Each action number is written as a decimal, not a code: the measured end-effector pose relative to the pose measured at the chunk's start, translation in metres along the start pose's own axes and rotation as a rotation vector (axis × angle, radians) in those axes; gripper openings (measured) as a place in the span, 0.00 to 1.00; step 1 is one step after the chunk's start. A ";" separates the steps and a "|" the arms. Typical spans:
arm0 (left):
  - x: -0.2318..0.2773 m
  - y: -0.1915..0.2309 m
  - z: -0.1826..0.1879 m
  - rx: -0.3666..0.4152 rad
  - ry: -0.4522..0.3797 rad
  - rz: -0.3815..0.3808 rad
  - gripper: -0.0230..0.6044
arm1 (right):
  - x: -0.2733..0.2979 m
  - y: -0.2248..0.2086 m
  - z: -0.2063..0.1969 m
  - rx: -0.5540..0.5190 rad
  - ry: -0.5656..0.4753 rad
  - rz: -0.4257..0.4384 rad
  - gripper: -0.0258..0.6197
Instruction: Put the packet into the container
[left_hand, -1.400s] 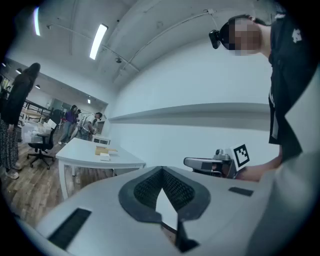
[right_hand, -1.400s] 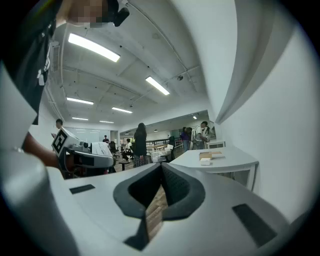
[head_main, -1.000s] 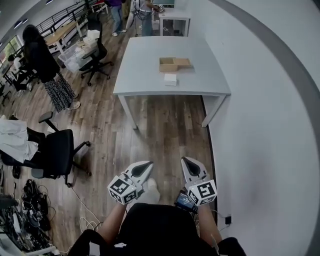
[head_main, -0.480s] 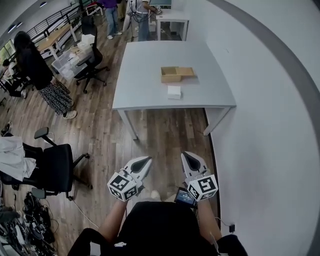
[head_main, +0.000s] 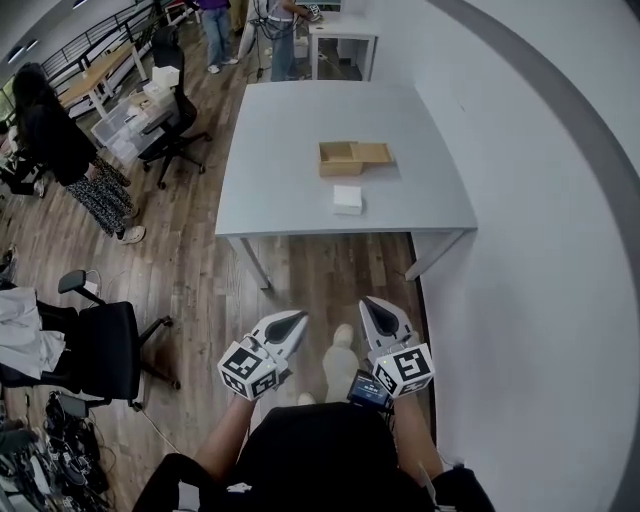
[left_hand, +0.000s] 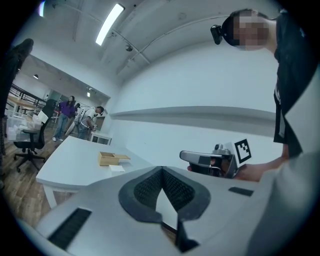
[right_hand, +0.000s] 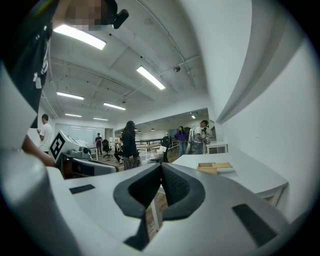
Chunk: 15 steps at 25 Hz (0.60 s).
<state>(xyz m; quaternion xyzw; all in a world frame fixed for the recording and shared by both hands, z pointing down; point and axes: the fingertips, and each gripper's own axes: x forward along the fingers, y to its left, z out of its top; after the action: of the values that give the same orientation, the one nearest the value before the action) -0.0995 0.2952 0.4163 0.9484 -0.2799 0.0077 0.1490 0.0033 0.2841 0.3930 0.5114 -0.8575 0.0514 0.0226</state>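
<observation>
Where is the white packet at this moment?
In the head view, the white packet lies on the grey table near its front edge, before the open cardboard box, apart from it.

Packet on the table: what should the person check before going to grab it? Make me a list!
1. Packet in sight: ok. The white packet lies on the table.
2. Container ready: ok. The wooden container sits open, just beyond the packet.
3. Left claw empty: ok. Nothing is in it.
4. Right claw empty: ok. Nothing is in it.
5. Claws open for grabbing: not ok. Both are shut.
6. Close enough to reach: not ok. Both claws hang over the floor, short of the table.
</observation>
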 end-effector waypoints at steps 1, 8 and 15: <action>0.009 0.009 0.002 0.001 0.002 0.004 0.04 | 0.011 -0.009 0.000 0.003 -0.001 0.004 0.07; 0.088 0.068 0.038 0.022 -0.004 0.035 0.04 | 0.086 -0.086 0.013 0.013 -0.012 0.040 0.07; 0.168 0.116 0.063 0.010 0.004 0.054 0.04 | 0.148 -0.161 0.023 0.030 0.001 0.068 0.07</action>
<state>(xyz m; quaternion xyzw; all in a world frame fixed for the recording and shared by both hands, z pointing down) -0.0243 0.0955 0.4045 0.9412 -0.3049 0.0150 0.1446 0.0751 0.0762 0.3940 0.4820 -0.8736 0.0652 0.0138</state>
